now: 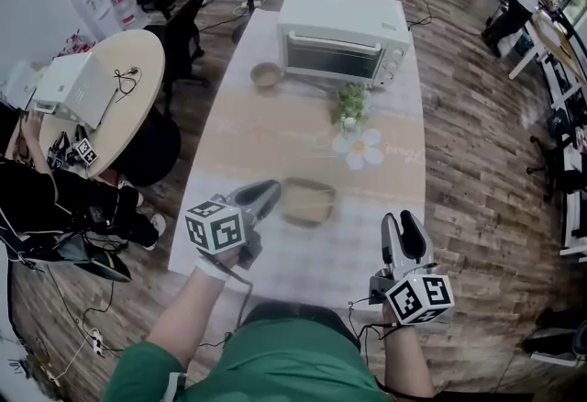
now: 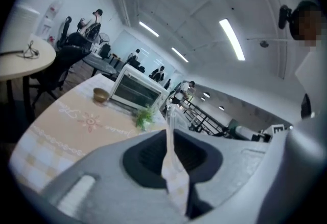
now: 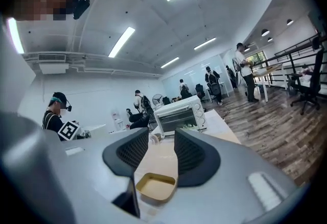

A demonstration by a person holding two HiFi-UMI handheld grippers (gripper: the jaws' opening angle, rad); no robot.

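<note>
Right gripper view: right tongs [image 3: 161, 136] apart nr tray [image 3: 155, 187].

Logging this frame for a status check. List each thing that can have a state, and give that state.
left gripper: shut, only a thin slit between jaws.
right gripper: open, nothing gripped.
toaster oven: door closed.
tray: upright, empty.
small bowl: upright; contents unclear.
plant: standing upright.

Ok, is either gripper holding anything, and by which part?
Right gripper: nothing, jaws apart, tan dish beyond. Left gripper: jaws almost shut; the pale sliver between them may be only tablecloth.
</note>
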